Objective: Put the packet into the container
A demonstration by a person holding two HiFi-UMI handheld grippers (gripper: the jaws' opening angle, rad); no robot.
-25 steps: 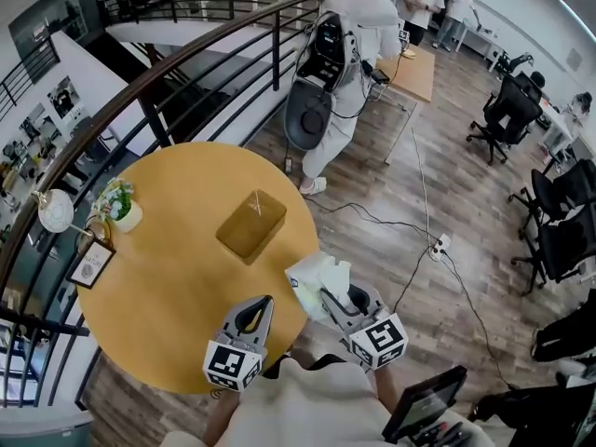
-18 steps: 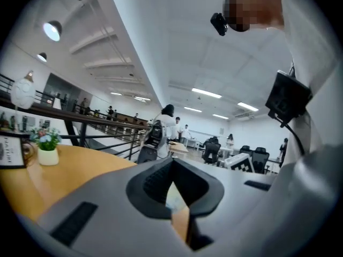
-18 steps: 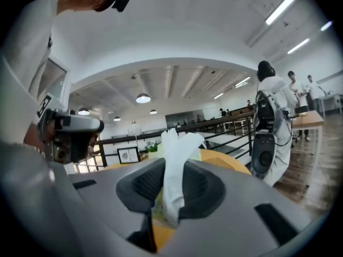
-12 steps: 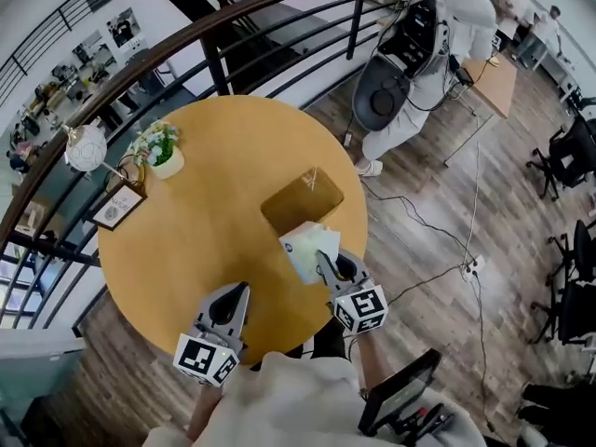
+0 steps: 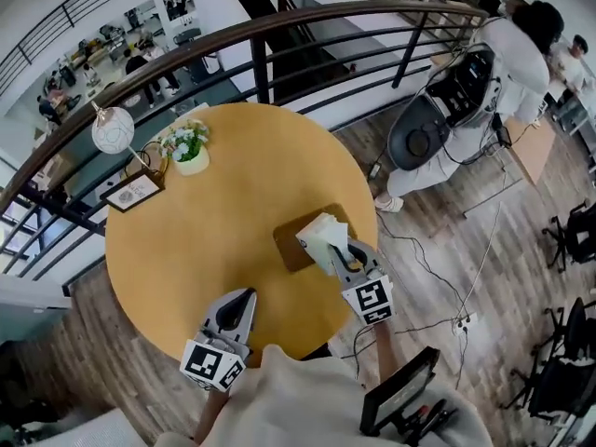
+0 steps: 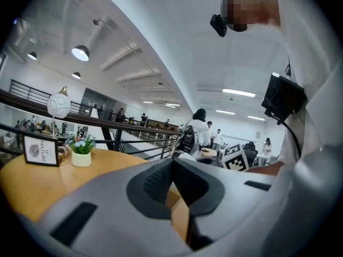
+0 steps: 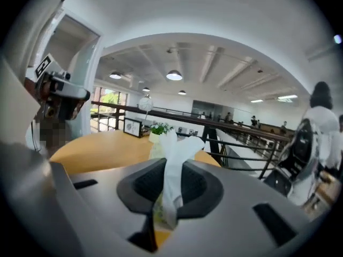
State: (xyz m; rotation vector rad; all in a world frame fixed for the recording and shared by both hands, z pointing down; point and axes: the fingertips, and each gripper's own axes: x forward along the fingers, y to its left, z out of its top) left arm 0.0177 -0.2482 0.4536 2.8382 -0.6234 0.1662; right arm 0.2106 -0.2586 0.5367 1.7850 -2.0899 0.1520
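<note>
**Packet now hangs over the container**

It moved in from the edge of the round table and hides half the brown container. Right gripper pinches it. Left gripper is pressed together, empty. Framed sign says "NATURE"; its other words are too small.

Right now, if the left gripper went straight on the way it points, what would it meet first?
Probably the brown container on the table: it shows just ahead of the left gripper in its own view. Height is unclear; it might pass over.
</note>
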